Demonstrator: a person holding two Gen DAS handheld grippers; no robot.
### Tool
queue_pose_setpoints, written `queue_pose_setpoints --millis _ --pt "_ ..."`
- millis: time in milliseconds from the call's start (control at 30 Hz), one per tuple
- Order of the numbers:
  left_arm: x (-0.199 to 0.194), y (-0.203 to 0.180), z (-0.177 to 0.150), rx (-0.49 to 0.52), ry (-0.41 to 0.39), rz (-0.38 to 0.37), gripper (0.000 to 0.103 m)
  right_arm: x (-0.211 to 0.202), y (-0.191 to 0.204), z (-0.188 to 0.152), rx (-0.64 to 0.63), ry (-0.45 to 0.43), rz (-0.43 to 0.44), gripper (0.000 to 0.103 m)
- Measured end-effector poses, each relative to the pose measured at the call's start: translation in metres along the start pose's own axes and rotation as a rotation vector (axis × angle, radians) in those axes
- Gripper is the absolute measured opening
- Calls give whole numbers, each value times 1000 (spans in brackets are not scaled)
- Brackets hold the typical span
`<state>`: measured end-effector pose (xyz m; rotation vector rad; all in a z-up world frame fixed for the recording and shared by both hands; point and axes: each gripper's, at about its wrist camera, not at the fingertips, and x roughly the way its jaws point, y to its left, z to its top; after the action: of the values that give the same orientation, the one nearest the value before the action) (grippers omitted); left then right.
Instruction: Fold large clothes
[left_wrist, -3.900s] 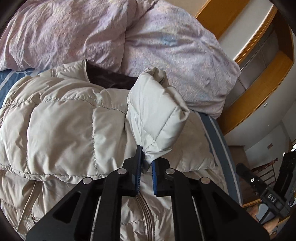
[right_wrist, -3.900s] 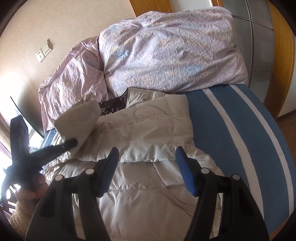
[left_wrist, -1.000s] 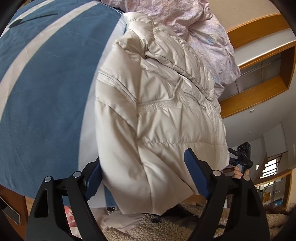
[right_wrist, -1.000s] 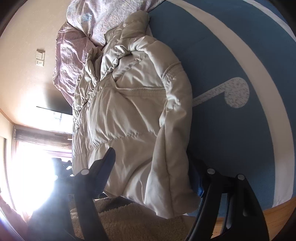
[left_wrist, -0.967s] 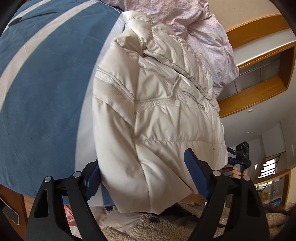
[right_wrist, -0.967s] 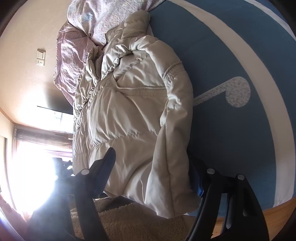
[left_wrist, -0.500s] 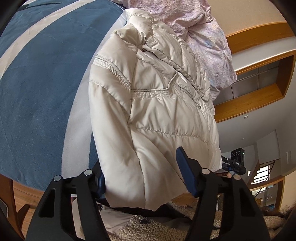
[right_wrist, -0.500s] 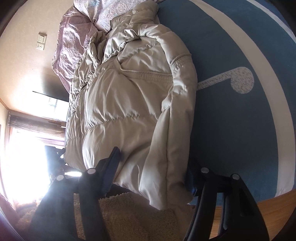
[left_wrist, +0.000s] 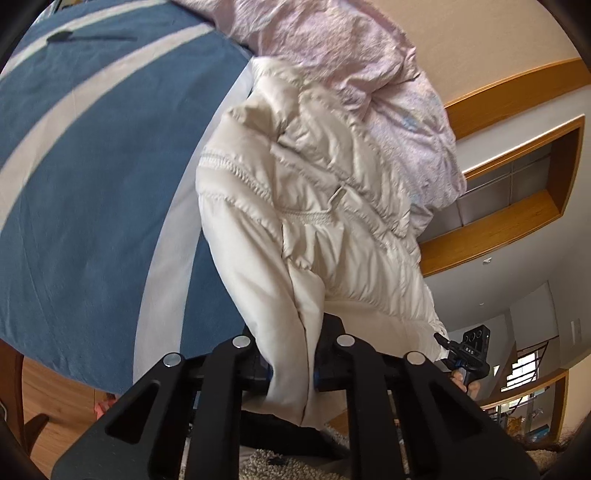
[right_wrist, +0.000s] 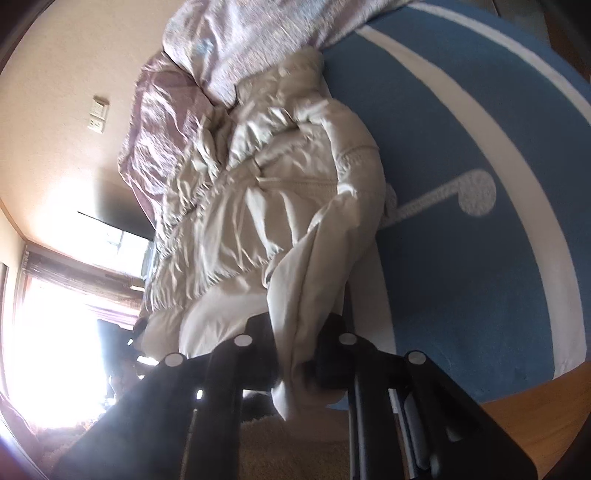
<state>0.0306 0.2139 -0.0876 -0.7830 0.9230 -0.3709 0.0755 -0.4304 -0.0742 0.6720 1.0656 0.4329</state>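
Observation:
A cream puffer jacket (left_wrist: 325, 229) lies lengthwise on the bed, collar toward the pillows and hem hanging over the near edge. In the left wrist view my left gripper (left_wrist: 291, 343) has its jaws closing on one hem corner, and the pads press the bunched cloth. My right gripper (right_wrist: 295, 336) is clamped on the other hem corner of the jacket (right_wrist: 266, 221), with cloth drooping below its fingers. The right gripper (left_wrist: 467, 350) also shows at the far side of the hem, held in a hand.
A blue bedspread (left_wrist: 92, 166) with white stripes covers the bed. A rumpled pink quilt (left_wrist: 369, 74) is heaped at the head, touching the collar. A shaggy beige rug (left_wrist: 280, 465) and wooden floor (right_wrist: 535, 406) lie below the bed edge. A bright window (right_wrist: 55, 314) glares at left.
Both grippers went from wide open around the hem to closed on it. The hem corners are now bunched and raised slightly, and the jacket's lower part wrinkles.

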Motion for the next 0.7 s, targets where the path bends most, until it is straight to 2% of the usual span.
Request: queue_pose_setpoints --millis 167,367,700 --pt "-19 -18 3 61 -83 -19 11 -18 26 -2 -58 -88 5 13" --pt "-31 -25 3 72 -129 -47 11 -36 38 -3 -96 -143 26 13" --pt "-39 -37 36 65 -196 -114 11 -45 65 30 -113 -284 88 13"
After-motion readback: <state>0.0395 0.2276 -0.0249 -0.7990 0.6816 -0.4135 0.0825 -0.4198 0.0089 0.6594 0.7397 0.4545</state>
